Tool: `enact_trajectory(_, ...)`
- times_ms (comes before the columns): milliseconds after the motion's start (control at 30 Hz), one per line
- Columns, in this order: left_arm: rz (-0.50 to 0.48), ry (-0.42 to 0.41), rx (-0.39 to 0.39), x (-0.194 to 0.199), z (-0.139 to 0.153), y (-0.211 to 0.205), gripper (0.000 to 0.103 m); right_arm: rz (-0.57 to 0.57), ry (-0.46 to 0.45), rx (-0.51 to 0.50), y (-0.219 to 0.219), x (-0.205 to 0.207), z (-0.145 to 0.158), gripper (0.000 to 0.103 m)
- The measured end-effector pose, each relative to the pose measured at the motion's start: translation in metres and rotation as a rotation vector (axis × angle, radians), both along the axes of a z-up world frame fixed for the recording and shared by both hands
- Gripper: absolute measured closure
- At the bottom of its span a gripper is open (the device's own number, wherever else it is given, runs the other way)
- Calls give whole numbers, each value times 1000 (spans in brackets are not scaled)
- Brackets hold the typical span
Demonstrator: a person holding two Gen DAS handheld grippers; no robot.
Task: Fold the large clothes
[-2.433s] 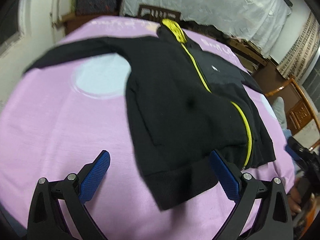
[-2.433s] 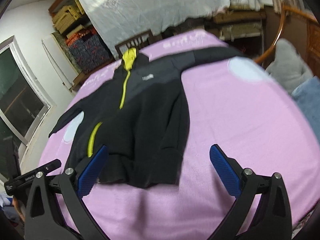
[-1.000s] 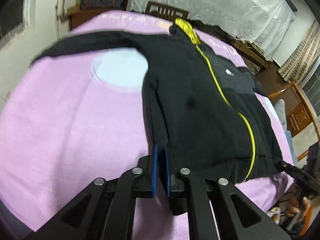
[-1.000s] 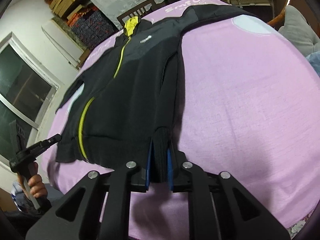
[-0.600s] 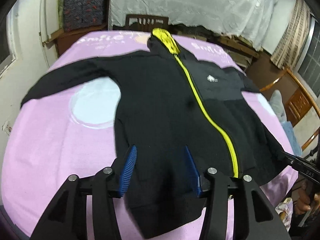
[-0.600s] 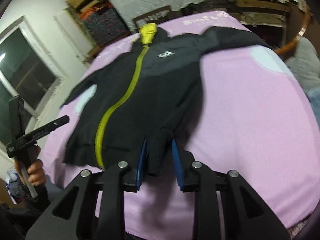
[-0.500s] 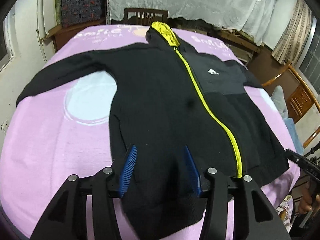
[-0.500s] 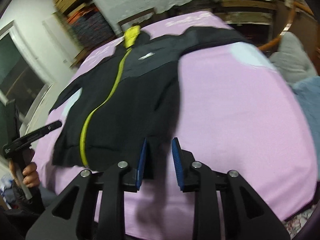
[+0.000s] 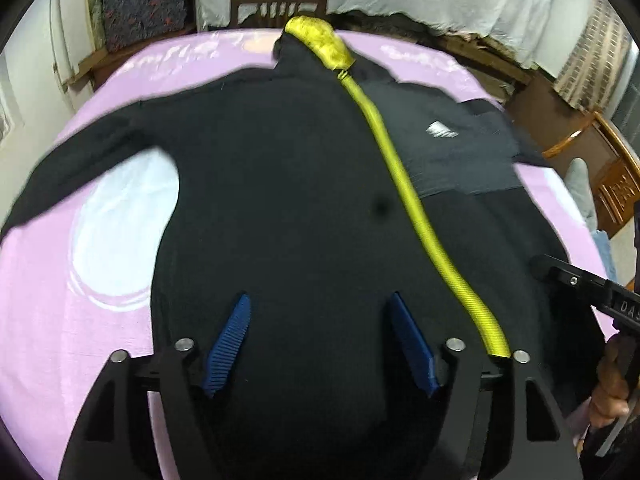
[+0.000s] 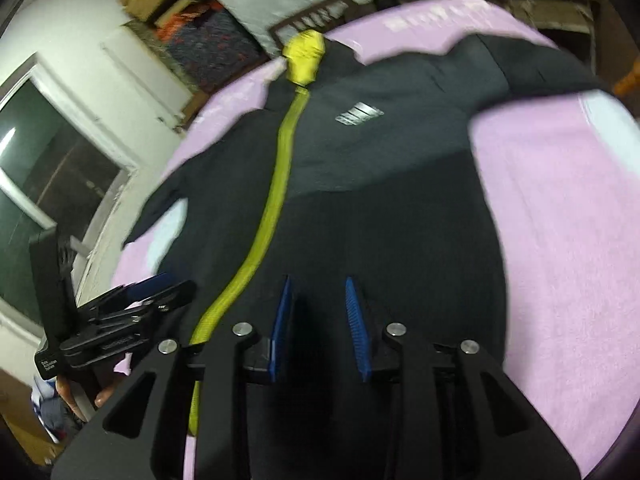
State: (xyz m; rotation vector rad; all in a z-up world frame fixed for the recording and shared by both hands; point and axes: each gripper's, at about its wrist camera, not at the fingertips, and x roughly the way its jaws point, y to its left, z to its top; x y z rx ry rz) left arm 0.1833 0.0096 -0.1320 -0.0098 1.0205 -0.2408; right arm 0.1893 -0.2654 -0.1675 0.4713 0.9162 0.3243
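Both grippers, left gripper (image 9: 318,344) and right gripper (image 10: 318,330): matte black frames, silver pivot screws, ribbed blue finger pads (image 9: 228,344). White label on left body, bare-skinned hand (image 9: 610,394) on handle

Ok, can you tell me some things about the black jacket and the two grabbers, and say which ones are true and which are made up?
1. The jacket lies on a pink cloth. True.
2. Its zipper is red. False: it is yellow.
3. The left gripper is wide open. True.
4. The right gripper is clamped tight on a sleeve. False: its fingers stand apart over the jacket's lower front.
5. The jacket has a light logo on its chest. True.
6. The jacket is folded in half. False: it lies spread out, both sleeves out sideways.
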Motion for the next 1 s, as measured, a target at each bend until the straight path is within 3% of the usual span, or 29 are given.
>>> enact_trajectory(133,-25,-29,34,2,-1,2,23,4,12,161,-34,-5,-19,84)
enact_trajectory(233,-15,-16,53,13,5,4,22,-29,63,217,-58,-5,-22,87)
enact_trajectory(300,2,-23,45,23,15,8,22,-82,66,190,-67,0,-11,86)
enact_trajectory(367,15,-34,37,43,28,8,18,-98,10,128,-66,14,11,75)
enact_trajectory(467,37,-68,69,79,42,-1,16,-92,-61,86,-56,55,41,72)
enact_trajectory(567,75,-99,122,124,43,-14,15,-83,-88,77,-42,108,50,72)
enact_trajectory(633,100,-99,134,148,37,-14,15,-83,-85,88,-38,144,41,72)
enact_trajectory(767,161,-25,85,186,11,0,15,-117,-34,116,-41,184,11,73)
enact_trajectory(833,194,0,65,198,-4,11,13,-130,2,179,-54,191,-6,74)
enact_trajectory(867,193,-46,80,196,-3,11,12,-130,8,226,-61,191,-10,74)
enact_trajectory(933,189,-37,95,199,-5,11,11,-156,13,274,-75,189,-12,75)
enact_trajectory(1000,178,-44,92,197,-5,12,8,-234,-3,219,-93,185,-9,75)
